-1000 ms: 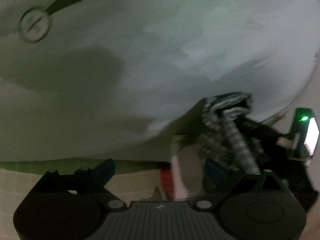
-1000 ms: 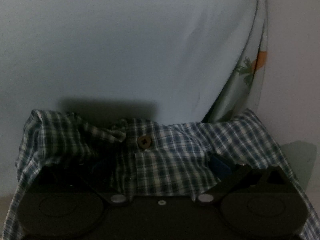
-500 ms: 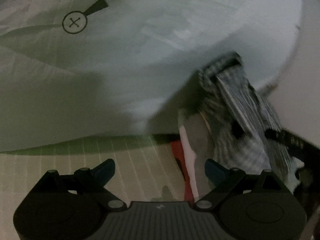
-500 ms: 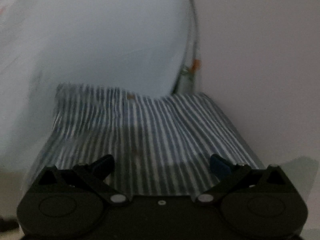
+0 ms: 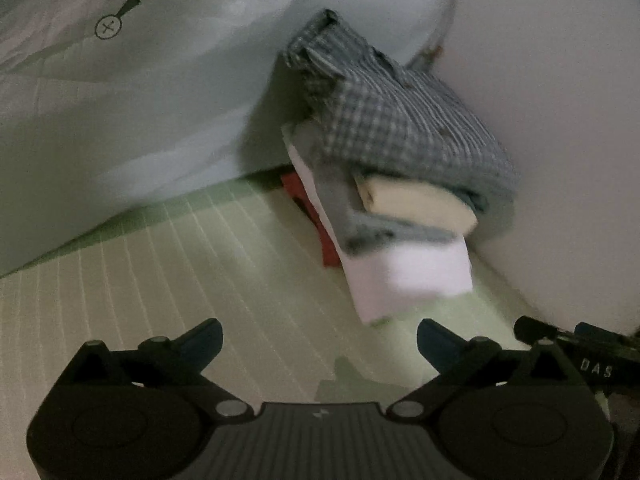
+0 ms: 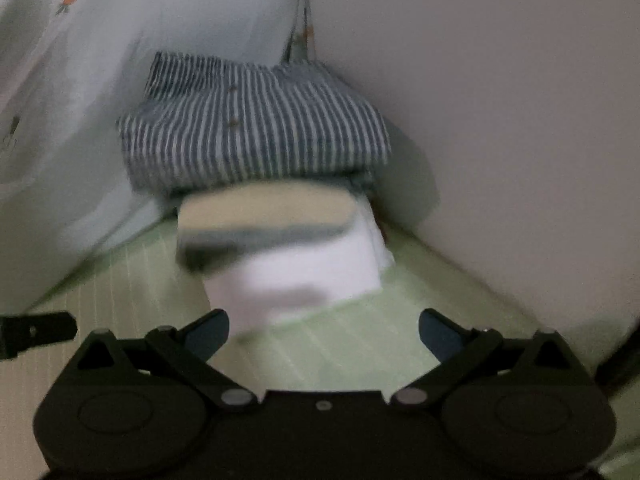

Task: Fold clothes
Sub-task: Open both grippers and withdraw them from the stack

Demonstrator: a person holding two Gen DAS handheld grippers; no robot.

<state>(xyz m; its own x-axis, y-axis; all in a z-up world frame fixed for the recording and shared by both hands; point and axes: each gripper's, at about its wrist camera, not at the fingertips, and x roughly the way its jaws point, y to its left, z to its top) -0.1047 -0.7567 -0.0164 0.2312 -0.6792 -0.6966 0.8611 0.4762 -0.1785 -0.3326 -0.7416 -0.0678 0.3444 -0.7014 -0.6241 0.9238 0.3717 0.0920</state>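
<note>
The folded checked shirt (image 5: 404,120) lies atop a stack of folded clothes (image 5: 408,276).

Checked shirt (image 5: 404,120) atop folded stack (image 5: 400,248), tongs (image 5: 320,340) agape

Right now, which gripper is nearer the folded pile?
Roughly level. Left gripper sits back off the pile's left corner; right gripper squarely faces it. Both open, empty.

Both fisheye views are dimly lit and grainy, with black vignetted corners. Motion blur is seen on the stack of folded clothes (image 5: 400,200) (image 6: 272,200) (worst on its white lowest layer). Soft shadow is cast beside it.
</note>
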